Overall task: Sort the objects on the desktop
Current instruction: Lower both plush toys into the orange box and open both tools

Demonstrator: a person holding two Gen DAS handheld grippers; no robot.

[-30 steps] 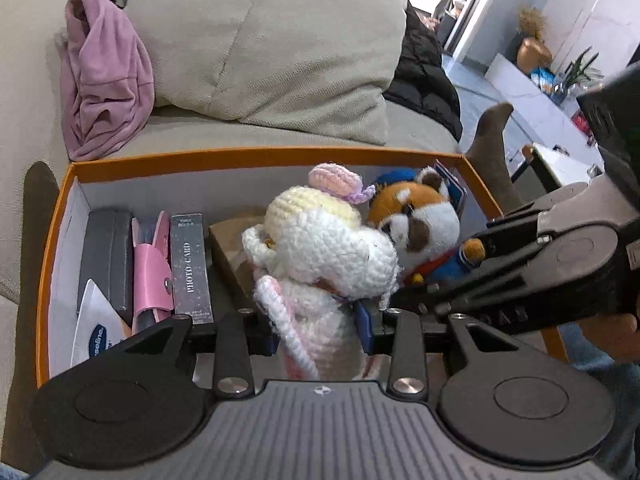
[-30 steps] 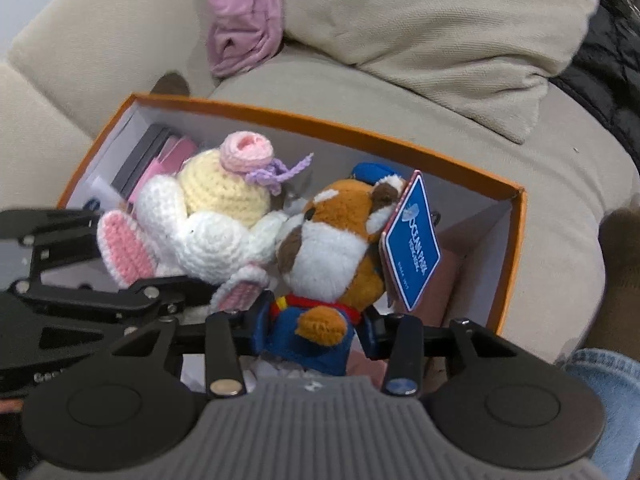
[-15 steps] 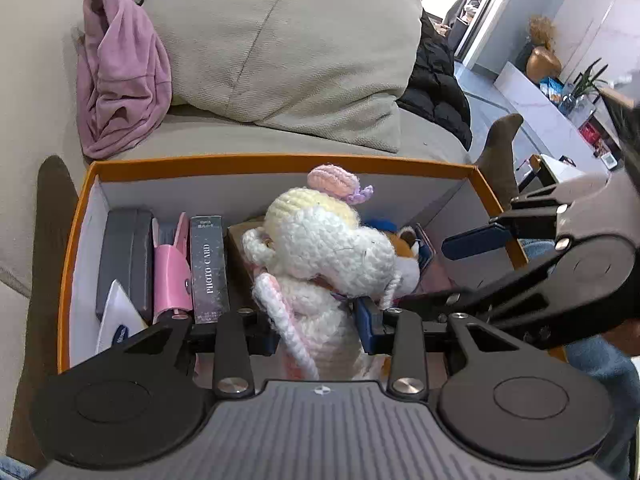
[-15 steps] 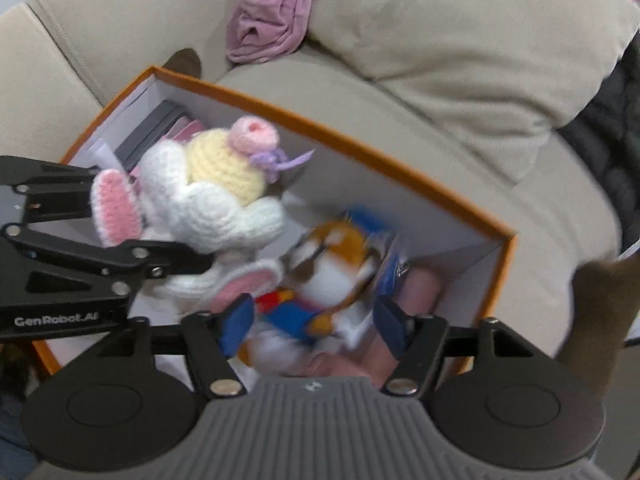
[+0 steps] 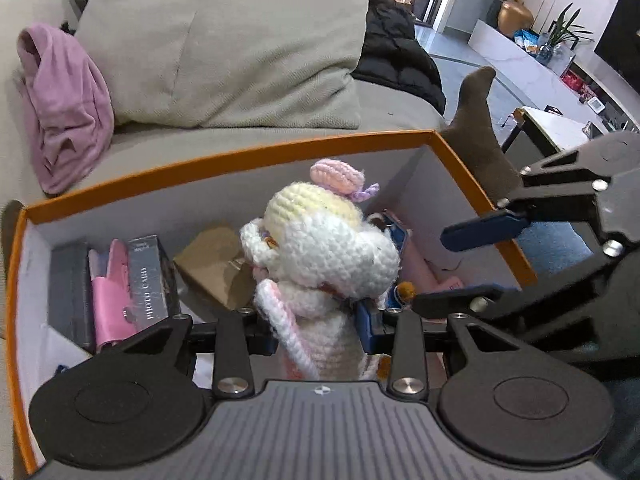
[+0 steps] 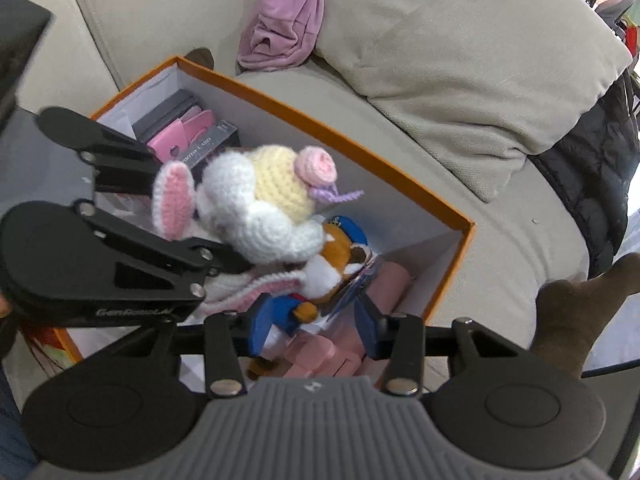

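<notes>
A white crochet bunny [image 5: 320, 256] with a yellow cap and pink rose hangs over the orange box [image 5: 224, 164], and my left gripper [image 5: 320, 332] is shut on its body. A red panda plush [image 6: 340, 264] in blue clothes lies in the box's right end, partly under the bunny [image 6: 260, 204]. My right gripper [image 6: 316, 324] hovers above that plush with its jaws closing; the blue pads do not press on it. From the left wrist view, the right gripper [image 5: 468, 268] sits over the box's right wall with nothing between its fingers.
The box rests on a beige sofa and holds a dark case [image 5: 70, 292], a pink case [image 5: 110, 292], a photo card box [image 5: 150, 280] and brown cardboard [image 5: 216, 264]. Behind it are a purple cloth [image 5: 64, 108], a cushion [image 5: 240, 40] and a black jacket [image 5: 396, 52]. A foot in a brown sock [image 5: 476, 128] is at the right.
My right gripper let go of the red panda plush, which dropped into the box's right end, and the gripper drew back to the right. The left gripper kept its hold on the bunny.
</notes>
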